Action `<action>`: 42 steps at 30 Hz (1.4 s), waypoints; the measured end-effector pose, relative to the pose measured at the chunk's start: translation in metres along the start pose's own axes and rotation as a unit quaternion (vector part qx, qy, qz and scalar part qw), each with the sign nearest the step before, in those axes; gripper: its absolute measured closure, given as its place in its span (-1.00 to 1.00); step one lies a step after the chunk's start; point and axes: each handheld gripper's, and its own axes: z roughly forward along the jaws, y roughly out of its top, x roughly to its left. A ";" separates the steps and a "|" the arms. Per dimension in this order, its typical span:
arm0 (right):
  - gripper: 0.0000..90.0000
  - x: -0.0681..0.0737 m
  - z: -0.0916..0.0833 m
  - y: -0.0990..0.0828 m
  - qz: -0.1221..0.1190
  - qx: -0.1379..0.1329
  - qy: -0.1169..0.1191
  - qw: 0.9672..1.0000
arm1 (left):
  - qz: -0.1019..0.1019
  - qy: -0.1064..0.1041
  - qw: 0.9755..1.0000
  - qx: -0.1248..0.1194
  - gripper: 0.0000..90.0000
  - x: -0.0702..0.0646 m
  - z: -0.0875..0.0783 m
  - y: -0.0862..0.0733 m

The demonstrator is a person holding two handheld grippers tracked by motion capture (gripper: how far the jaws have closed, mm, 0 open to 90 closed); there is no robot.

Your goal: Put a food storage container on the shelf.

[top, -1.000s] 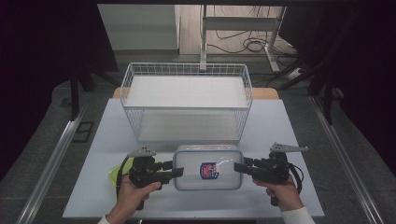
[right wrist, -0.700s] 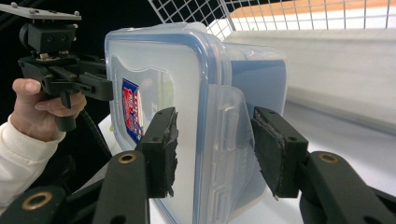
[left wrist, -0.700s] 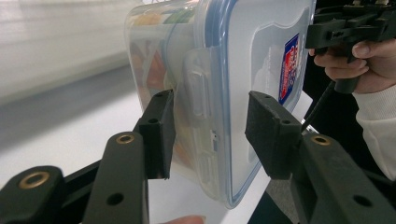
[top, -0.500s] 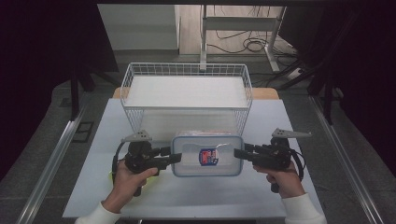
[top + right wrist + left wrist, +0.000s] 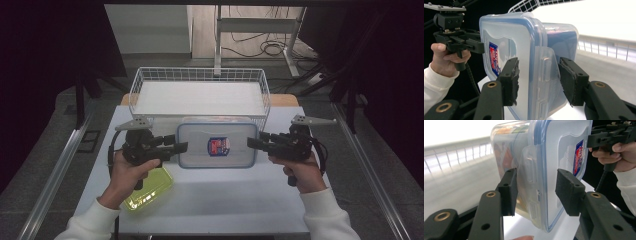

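The clear rectangular plastic container with a blue-rimmed snap lid (image 5: pixel 217 145) hangs between the left gripper (image 5: pixel 178 147) and right gripper (image 5: pixel 253 141), each clamped on a short end (long axis hand to hand), just before the white wire basket (image 5: pixel 199 75).

Around my work area: basket, green lid, table.

I see a white wire basket (image 5: pixel 200 95) standing at the far half of the pale table (image 5: pixel 225 200), its floor bare and white. A translucent yellow-green lid (image 5: pixel 150 192) lies flat on the near left of the table. Beyond the far edge, cables (image 5: pixel 260 49) sprawl on the floor beside a metal stand (image 5: pixel 218 40).
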 end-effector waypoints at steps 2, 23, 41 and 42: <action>0.13 0.001 0.003 0.007 -0.002 -0.002 0.000 1.000 | 0.003 0.002 1.000 -0.003 0.18 0.003 -0.003 0.005; 0.13 -0.004 0.037 0.078 -0.022 0.003 -0.004 1.000 | 0.011 0.007 1.000 -0.022 0.17 0.046 -0.017 0.058; 0.11 -0.033 0.067 0.109 -0.007 0.022 -0.013 1.000 | -0.010 0.005 1.000 -0.013 0.16 0.086 0.000 0.080; 0.11 -0.034 0.067 0.109 -0.005 0.024 -0.014 1.000 | -0.012 0.005 1.000 -0.012 0.16 0.087 0.001 0.080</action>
